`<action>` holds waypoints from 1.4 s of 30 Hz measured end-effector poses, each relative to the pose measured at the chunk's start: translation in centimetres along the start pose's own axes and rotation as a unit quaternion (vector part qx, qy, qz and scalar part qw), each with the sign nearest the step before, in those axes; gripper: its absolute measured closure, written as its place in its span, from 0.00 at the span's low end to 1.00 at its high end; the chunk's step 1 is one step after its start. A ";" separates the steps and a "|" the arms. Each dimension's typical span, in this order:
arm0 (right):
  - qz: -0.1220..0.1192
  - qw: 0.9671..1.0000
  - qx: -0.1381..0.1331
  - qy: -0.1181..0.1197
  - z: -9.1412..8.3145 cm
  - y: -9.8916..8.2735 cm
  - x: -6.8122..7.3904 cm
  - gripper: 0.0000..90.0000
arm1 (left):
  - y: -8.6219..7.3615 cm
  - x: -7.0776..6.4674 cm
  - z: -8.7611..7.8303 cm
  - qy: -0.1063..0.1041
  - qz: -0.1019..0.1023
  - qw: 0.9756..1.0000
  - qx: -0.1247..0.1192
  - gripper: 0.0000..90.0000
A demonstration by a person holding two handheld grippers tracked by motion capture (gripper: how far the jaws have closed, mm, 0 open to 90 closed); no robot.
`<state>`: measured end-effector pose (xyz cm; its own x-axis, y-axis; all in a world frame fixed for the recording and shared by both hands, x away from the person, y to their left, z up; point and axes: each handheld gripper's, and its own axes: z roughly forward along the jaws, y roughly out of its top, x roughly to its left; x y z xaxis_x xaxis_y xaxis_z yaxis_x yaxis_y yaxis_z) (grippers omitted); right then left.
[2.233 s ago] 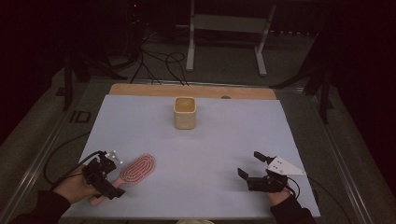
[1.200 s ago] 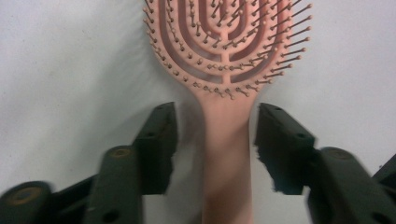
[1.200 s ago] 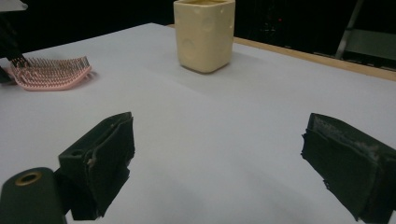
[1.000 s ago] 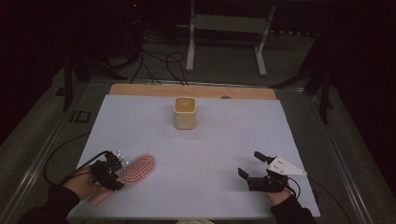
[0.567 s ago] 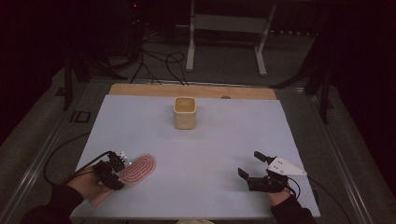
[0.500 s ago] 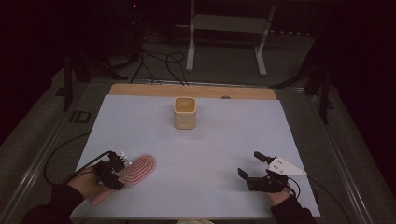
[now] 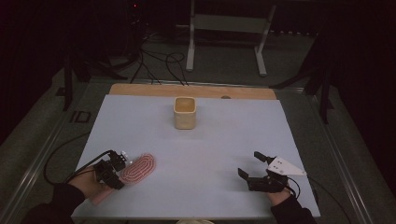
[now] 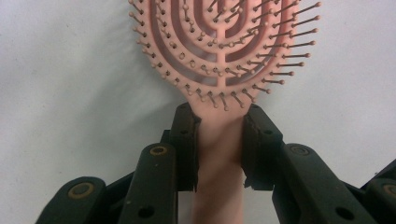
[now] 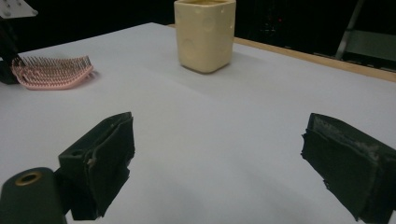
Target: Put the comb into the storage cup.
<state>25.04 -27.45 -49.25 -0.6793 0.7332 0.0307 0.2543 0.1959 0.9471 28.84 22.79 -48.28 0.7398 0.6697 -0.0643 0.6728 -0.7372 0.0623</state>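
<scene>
The pink hairbrush (image 8: 219, 60) is located at the table's (image 7: 219, 140) 7 o'clock area, bristles up. Its handle is clamped between the pads of the left gripper (image 8: 218, 140), whose jaws have just been closing. The right gripper (image 7: 254, 165) is held at 5 o'clock, jaws released and spread wide. A cream cup (image 7: 185, 112) stands at 12 o'clock. No legible writing is seen.

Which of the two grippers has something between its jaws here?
The left gripper: its pads clamp the pink hairbrush at the handle. The right gripper stands open over bare table.
</scene>
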 end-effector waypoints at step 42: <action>0.004 1.000 0.000 0.001 0.0 0.0 0.0 0.10 | 2.3 -1.3 -2.9 -0.002 -0.001 0.988 -0.157 0.79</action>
<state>25.06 -27.47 -49.25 -0.6785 0.7336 0.0393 0.2601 0.1899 0.9467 29.45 20.46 -45.12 0.7383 0.6709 -0.0691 0.6440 -0.6709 0.3676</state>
